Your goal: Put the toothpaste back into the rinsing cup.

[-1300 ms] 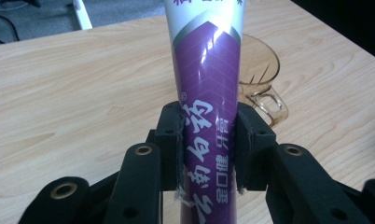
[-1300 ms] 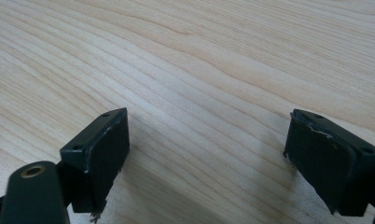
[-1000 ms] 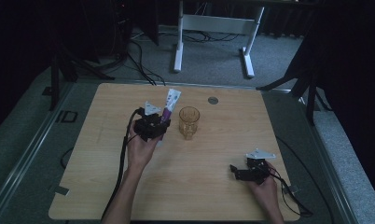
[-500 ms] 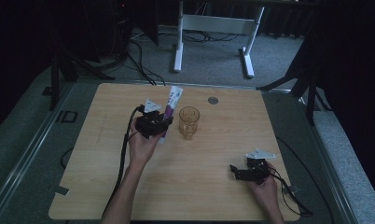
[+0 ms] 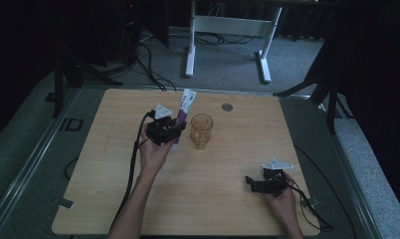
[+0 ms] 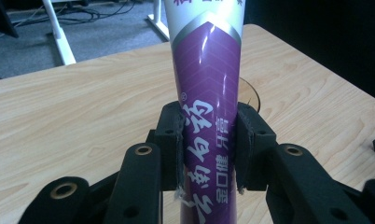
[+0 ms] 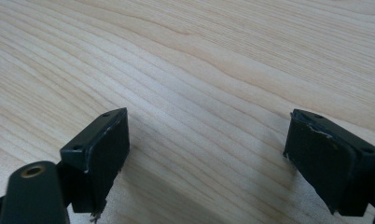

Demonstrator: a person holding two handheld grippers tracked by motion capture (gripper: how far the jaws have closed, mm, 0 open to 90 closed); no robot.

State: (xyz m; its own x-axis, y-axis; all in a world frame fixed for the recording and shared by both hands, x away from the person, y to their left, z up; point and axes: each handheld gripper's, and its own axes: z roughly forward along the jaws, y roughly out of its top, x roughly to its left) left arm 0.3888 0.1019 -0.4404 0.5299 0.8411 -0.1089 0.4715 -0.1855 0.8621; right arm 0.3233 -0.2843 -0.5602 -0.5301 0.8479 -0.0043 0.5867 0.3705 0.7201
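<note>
my left claw (image 6: 208, 154) was clamped on the tube (image 6: 209, 93), both pads (image 6: 176, 140) pressed flat against its purple body. in the left gripper view the tube's top ran off the frame, so the white end was cut off there, and its bottom dropped below the picture too; i could not tell where the cap was. the print on it was white lettering, partly covered by the pads. behind the tube, a curve of the glass (image 6: 250, 95) peeked out, most of it hidden by the tube itself.

from the high view, the left claw (image 5: 174, 130) held the tube (image 5: 184, 110) above the table (image 5: 113, 199), tilted, its white end pointing up and away from me, just beside the glass (image 5: 201, 130). the glass stood upright on the table, amber-tinted; the light was dim and i could not make out anything inside it. whether tube and glass touched, i could not tell.

my right claw (image 5: 260, 183) sat low near the table's right front part, well apart from the glass. in the right gripper view its jaws stood wide apart with nothing between them, just bare wood grain (image 7: 213, 70) under them. a small round disc (image 5: 227, 106) lay near the far edge, too small to identify.
</note>
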